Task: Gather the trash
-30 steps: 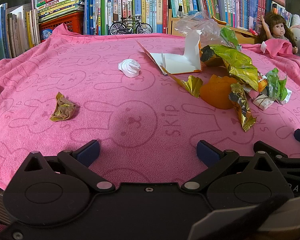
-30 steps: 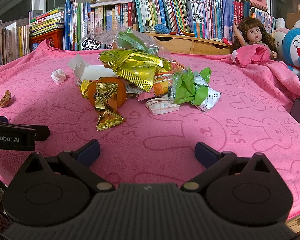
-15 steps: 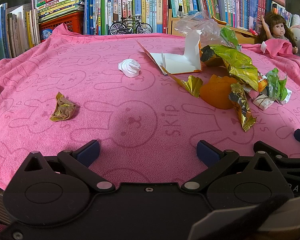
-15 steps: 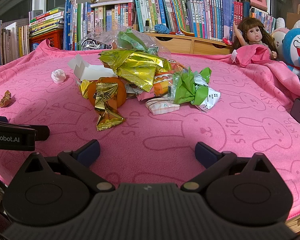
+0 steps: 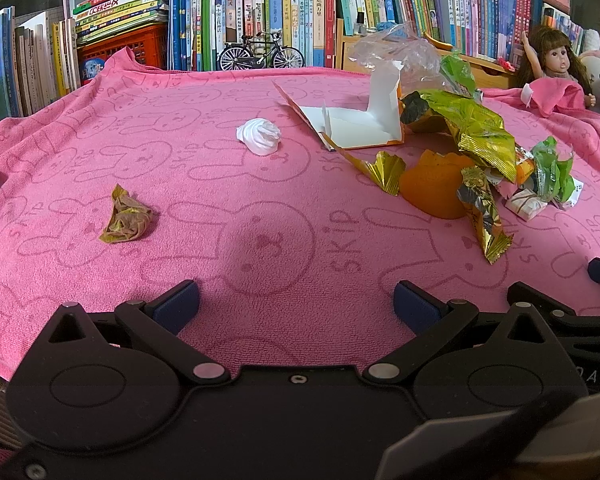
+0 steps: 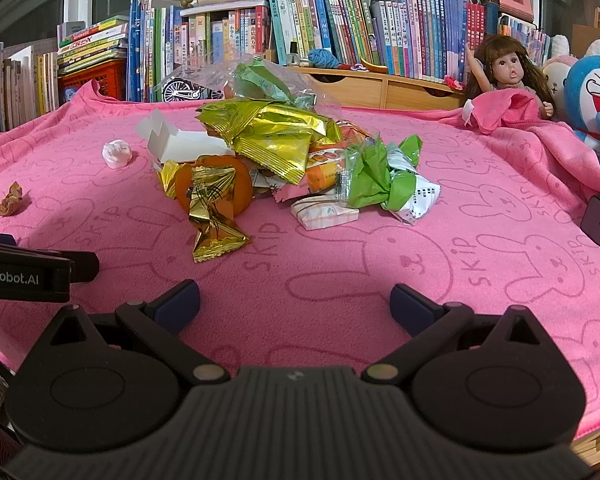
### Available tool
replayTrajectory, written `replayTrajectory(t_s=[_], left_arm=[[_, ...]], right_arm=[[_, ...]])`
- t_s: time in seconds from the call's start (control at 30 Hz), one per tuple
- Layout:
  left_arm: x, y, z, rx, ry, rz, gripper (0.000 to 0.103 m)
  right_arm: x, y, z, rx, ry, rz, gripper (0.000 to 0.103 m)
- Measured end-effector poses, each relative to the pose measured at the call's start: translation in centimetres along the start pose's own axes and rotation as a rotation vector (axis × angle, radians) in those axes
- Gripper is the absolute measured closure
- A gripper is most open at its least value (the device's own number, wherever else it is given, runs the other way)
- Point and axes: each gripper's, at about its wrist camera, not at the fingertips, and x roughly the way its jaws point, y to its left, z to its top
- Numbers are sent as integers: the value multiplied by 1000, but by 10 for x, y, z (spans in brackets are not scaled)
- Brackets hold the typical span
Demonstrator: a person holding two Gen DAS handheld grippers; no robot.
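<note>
Hovering, both my claws wide and empty: left gripper (image 5: 296,300), right gripper (image 6: 295,298). Crumpled brown wrapper (image 5: 126,220) looks light, crushable; pinch its bunched middle.

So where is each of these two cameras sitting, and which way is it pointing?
Left wrist view: sits on the left tool, low at the near edge of the pink towel, looking toward the bookshelf; its open fingers show.
Right wrist view: sits on the right tool, facing the wrapper pile and doll; the left tool's side pokes in.
Shared: crumpled tissue, brown wrapper, pile.
</note>
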Motion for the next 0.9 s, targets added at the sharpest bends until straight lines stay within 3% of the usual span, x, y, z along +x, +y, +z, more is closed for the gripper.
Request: replayTrajectory(t_s=[0.37,0.6,0.77,0.9], left_arm=[[-7,14,4,-2,-1,-38,2],[-28,49,12,-39,-153,94,2],[-21,74,16,-87,-186,182,3],[-10,90,16,-109,-204,197,10]], right_arm=[[-3,-9,7,17,7,46,0],[-20,-7,21,-10,-110,127,8],[-9,17,30,-82,-121,148,20],[7,30,36,-96,-97,149,31]])
